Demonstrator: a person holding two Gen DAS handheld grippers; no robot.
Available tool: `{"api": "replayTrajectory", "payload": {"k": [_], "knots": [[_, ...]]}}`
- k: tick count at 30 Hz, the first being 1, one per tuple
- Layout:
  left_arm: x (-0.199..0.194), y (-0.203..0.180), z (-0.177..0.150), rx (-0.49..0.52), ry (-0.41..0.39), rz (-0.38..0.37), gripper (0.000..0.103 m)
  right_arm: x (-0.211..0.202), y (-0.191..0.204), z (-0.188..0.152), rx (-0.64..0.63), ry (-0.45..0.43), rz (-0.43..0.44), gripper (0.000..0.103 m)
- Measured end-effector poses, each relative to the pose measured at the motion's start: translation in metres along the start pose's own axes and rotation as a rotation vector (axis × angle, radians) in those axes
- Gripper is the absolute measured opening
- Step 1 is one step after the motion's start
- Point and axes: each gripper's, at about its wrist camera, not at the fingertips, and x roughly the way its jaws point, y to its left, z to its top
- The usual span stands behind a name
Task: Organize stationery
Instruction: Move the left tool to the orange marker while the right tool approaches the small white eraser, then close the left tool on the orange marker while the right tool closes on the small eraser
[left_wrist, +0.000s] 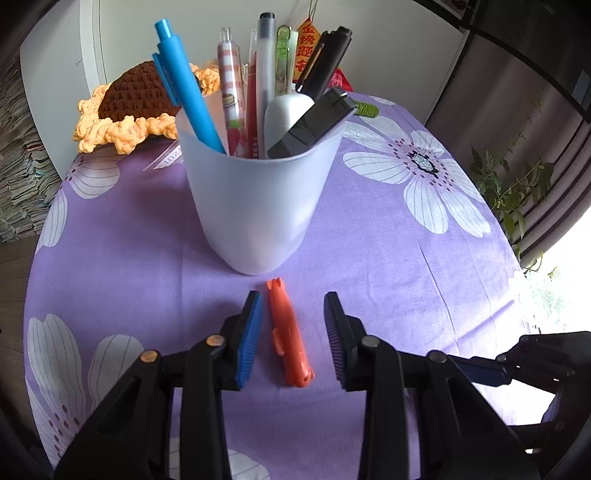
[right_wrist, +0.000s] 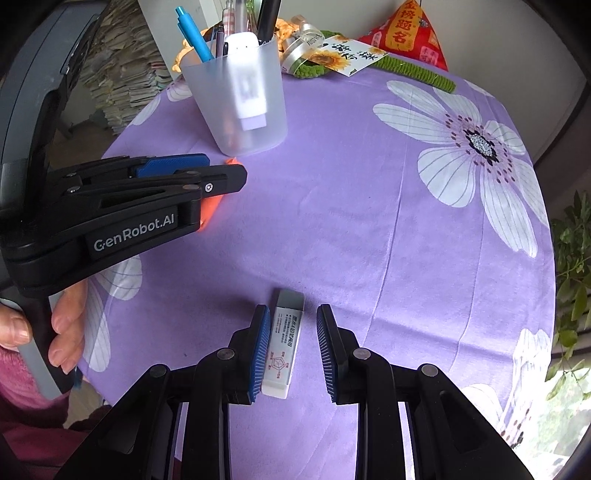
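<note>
Stationery is mostly sorted: the cup (left_wrist: 255, 206), near the table's (right_wrist: 369, 206) far edge, already holds pens, a stapler and a white bottle. Two pieces still lie on the cloth. An orange pen (left_wrist: 290, 339) lies just in front of the cup, between the partly open jaws of the left gripper (left_wrist: 293, 339), unclamped. Nearer the front edge an eraser (right_wrist: 282, 343) lies between the right gripper's (right_wrist: 291, 350) jaws, touching one pad, free of the other. Both still need lifting in.

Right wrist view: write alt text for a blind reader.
The right gripper straddles a white eraser lying on a purple floral tablecloth, jaws not clamped. Beyond, the left gripper reaches toward a frosted pen cup.
</note>
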Motion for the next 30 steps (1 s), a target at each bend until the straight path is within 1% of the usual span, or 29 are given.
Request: {"api": "replayTrajectory", "payload": {"k": [2,4,6,10,12,13,14,21,24,30], "knots": [[0.006,0.001,0.003,-0.014,0.022,-0.003,0.019,0.002,0.0,0.001,-0.002,0.005,0.002,0.027],[0.011,0.002,0.005,-0.026,0.043,0.005,0.018,0.004,0.001,0.001,-0.004,0.009,0.002,0.027],[0.012,0.001,0.005,-0.027,0.04,0.016,0.016,0.005,0.001,0.002,-0.009,0.007,-0.002,0.027],[0.014,-0.005,0.006,-0.004,0.044,0.039,0.016,0.006,0.001,0.002,-0.018,0.006,-0.008,0.027],[0.015,-0.006,0.006,0.005,0.047,0.04,0.011,0.006,0.005,0.001,-0.038,0.002,-0.019,0.026],[0.014,-0.007,0.006,0.006,0.047,0.033,0.011,0.005,0.006,-0.001,-0.042,-0.001,-0.017,0.02],[0.015,-0.007,0.006,0.004,0.047,0.026,0.011,0.004,0.007,-0.001,-0.045,-0.003,-0.008,0.018],[-0.004,-0.002,0.007,-0.007,-0.009,0.004,0.011,-0.016,0.005,0.0,-0.035,-0.07,0.009,0.017],[-0.012,-0.002,0.007,-0.007,-0.032,-0.001,0.011,-0.026,0.001,0.001,-0.016,-0.102,0.028,0.017],[-0.034,0.0,0.007,-0.009,-0.094,-0.036,0.011,-0.041,-0.008,0.004,0.038,-0.15,0.064,0.017]]}}
